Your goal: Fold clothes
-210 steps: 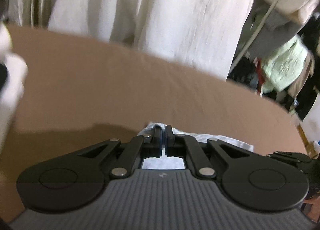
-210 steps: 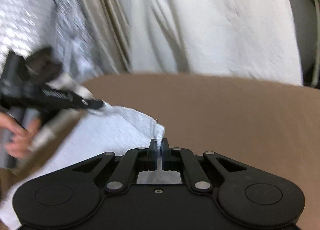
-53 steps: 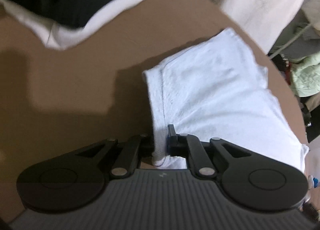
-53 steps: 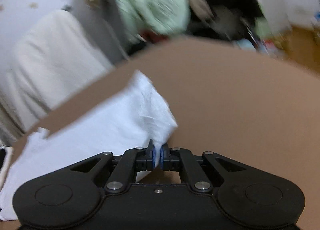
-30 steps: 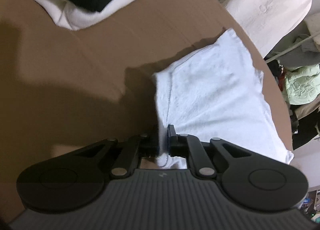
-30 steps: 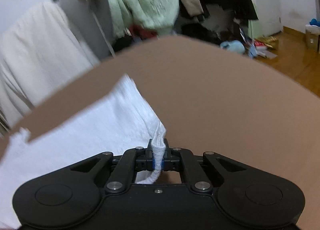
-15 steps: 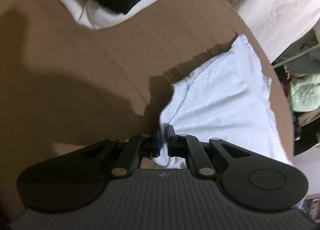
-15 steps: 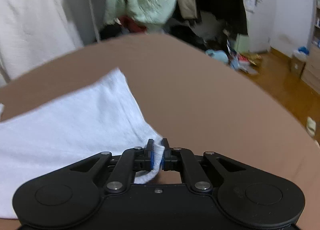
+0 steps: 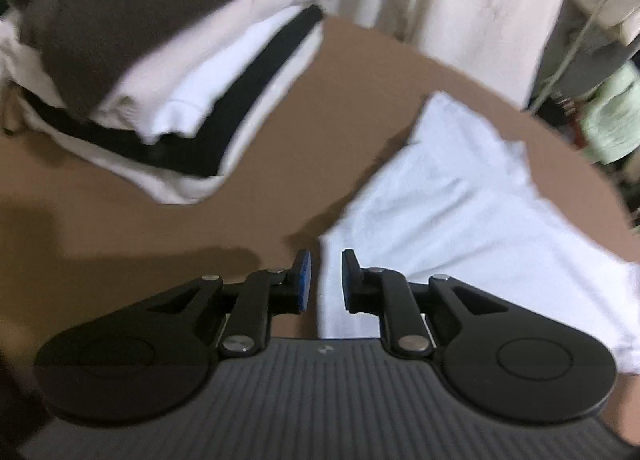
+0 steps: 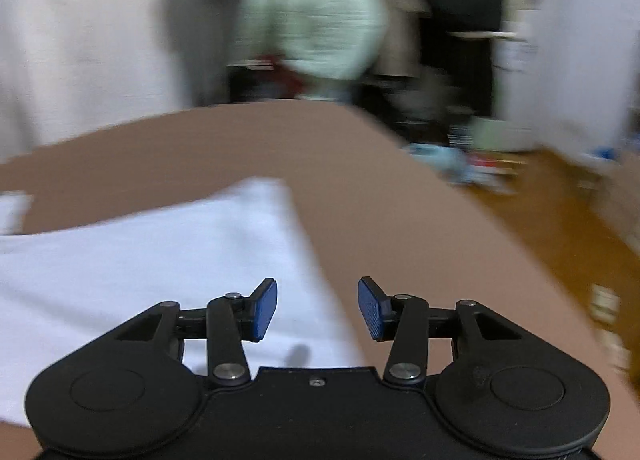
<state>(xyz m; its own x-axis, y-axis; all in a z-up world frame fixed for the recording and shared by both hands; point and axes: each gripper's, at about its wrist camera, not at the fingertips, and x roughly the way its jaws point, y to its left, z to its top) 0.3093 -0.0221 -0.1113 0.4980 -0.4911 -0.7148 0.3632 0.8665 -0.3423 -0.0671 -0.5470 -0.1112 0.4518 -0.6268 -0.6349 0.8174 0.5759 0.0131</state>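
A folded white garment (image 9: pixel 460 212) lies flat on the brown table (image 9: pixel 120 240). In the left wrist view my left gripper (image 9: pixel 325 280) hovers over the garment's near left edge. Its jaws are opening by a narrow gap, and the cloth lies below them, not pinched. The right wrist view shows the same garment (image 10: pixel 140 260) to the left on the table (image 10: pixel 400 220). My right gripper (image 10: pixel 318 308) hangs above the garment's right edge with its jaws opening wide. Nothing is between its blue pads (image 10: pixel 264 310).
A stack of folded white, black and grey-brown clothes (image 9: pixel 160 60) sits at the table's far left. Cream fabric (image 9: pixel 460 12) hangs behind the table. A pale green garment (image 10: pixel 312 20) and dark clothes hang beyond the far edge. Wooden floor with clutter (image 10: pixel 580 220) lies to the right.
Both grippers have let go of the white garment's corners and risen. The garment now rests flat on the table, and the views have tilted up toward the clothes stack and the room.
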